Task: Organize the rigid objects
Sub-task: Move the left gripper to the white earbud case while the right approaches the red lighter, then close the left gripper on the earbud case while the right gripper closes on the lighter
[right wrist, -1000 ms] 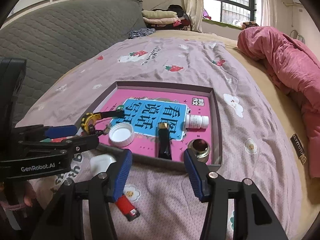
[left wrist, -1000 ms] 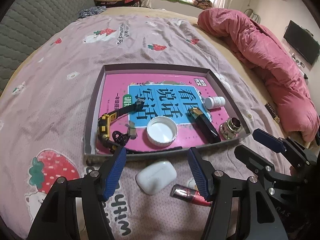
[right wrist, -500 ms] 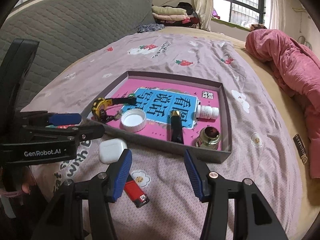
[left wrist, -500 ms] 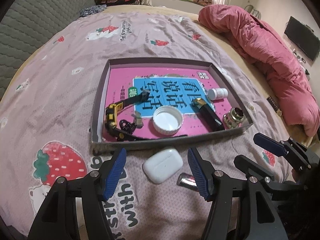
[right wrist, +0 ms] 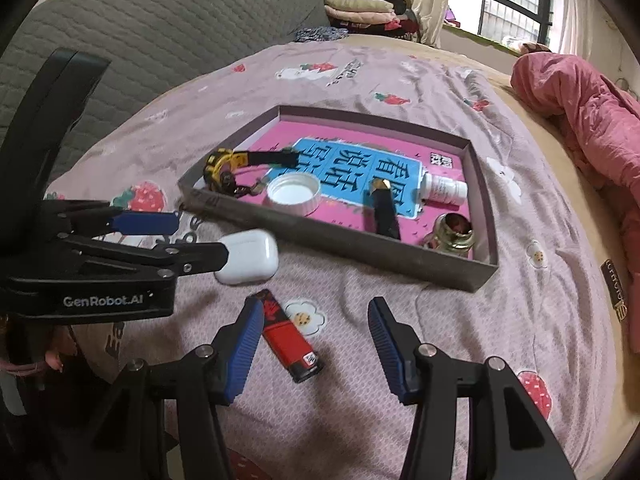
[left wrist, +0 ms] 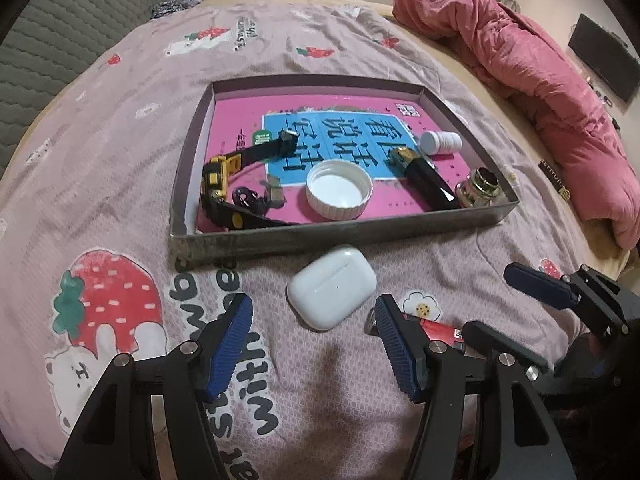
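Note:
A shallow grey tray (left wrist: 340, 232) (right wrist: 344, 246) lies on the bed with a pink book lining it. In it are a yellow-black strap (left wrist: 218, 184), a white lid (left wrist: 339, 194) (right wrist: 294, 194), a black lighter (left wrist: 426, 178) (right wrist: 386, 214), a white pill bottle (left wrist: 440, 142) (right wrist: 444, 190) and a brass fitting (left wrist: 478, 190) (right wrist: 452, 234). A white earbud case (left wrist: 332, 292) (right wrist: 248, 262) and a red lighter (right wrist: 290, 334) (left wrist: 438, 330) lie on the sheet in front of the tray. My left gripper (left wrist: 316, 340) is open, just short of the case. My right gripper (right wrist: 316, 344) is open, with the red lighter beside its left finger.
A pink quilt (left wrist: 532, 80) is heaped along the right side of the bed. A grey quilted headboard (right wrist: 160, 32) stands at the left. Folded clothes (right wrist: 360, 8) lie at the far end. The bed's front edge is close under both grippers.
Both grippers have drawn back from the tray toward the bed's front edge. The earbud case and red lighter now lie further ahead of the fingers. Nothing was taken hold of.

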A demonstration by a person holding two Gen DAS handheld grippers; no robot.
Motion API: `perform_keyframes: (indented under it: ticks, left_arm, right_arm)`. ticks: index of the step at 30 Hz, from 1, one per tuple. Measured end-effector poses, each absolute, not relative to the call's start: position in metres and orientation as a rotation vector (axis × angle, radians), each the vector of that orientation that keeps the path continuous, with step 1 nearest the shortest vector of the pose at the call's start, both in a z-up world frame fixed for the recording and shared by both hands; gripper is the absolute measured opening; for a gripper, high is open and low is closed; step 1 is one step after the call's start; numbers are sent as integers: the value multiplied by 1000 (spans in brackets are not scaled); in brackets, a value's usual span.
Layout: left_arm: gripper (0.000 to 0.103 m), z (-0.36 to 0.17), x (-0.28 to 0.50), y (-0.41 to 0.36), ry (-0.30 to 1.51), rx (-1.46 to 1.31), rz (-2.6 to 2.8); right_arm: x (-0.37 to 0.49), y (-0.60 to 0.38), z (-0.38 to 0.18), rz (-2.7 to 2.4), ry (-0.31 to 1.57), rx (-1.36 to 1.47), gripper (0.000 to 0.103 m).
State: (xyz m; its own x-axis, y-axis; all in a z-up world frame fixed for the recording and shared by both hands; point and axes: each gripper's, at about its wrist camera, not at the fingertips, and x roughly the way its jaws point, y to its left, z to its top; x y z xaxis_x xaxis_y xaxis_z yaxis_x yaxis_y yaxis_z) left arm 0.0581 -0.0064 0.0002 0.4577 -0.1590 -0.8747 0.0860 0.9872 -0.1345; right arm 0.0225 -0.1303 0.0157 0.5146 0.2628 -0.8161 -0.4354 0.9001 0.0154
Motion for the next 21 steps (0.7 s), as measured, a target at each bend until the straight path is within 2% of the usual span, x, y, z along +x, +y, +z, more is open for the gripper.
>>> perform_keyframes:
  ticks: [21]
  left_arm:
    - [65,-44,77,-31,1124,181,-255]
  right_arm:
    - [24,-117,-21,461,1020,-258,54]
